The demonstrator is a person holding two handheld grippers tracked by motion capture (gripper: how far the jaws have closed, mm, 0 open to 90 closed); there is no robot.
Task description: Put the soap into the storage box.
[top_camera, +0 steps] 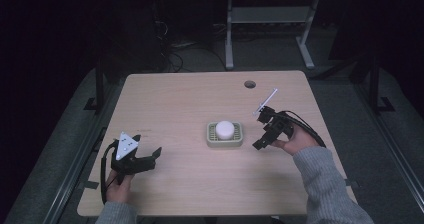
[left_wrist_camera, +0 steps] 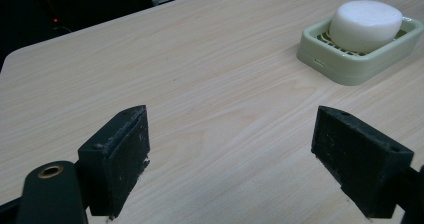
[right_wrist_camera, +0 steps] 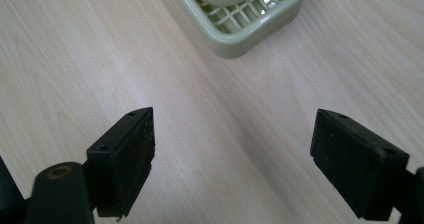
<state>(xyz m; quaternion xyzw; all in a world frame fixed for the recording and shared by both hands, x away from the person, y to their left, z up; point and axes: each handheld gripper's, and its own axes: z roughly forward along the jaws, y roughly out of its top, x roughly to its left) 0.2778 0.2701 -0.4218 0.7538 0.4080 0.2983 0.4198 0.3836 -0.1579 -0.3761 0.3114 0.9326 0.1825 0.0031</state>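
Nearest the person, at the front left of the pale wooden table point(top_camera: 190, 99), the left gripper point(top_camera: 150, 156) rests low over the wood in the left hand point(top_camera: 119, 184), a grey three-cornered plate on its top. Its jaws stand wide apart with bare tabletop between them, as the left gripper view shows point(left_wrist_camera: 230, 159).

A little farther in, on the right side, the right gripper point(top_camera: 260, 134) is held in the right hand point(top_camera: 295, 143), a grey knitted sleeve point(top_camera: 325, 184) behind it. Its jaws are likewise spread wide and grip nothing point(right_wrist_camera: 230, 159); they point toward the dish, which lies just beyond them.

Between the two grippers, near the table's middle, sits the pale green slatted plastic soap dish point(top_camera: 212, 134) (also seen in the gripper views point(left_wrist_camera: 350, 64) point(right_wrist_camera: 235, 34)). A rounded white bar of soap point(top_camera: 225, 129) lies in it, touched by neither gripper point(left_wrist_camera: 365, 19).

At the far edge of the table is a round cable hole point(top_camera: 249, 84).
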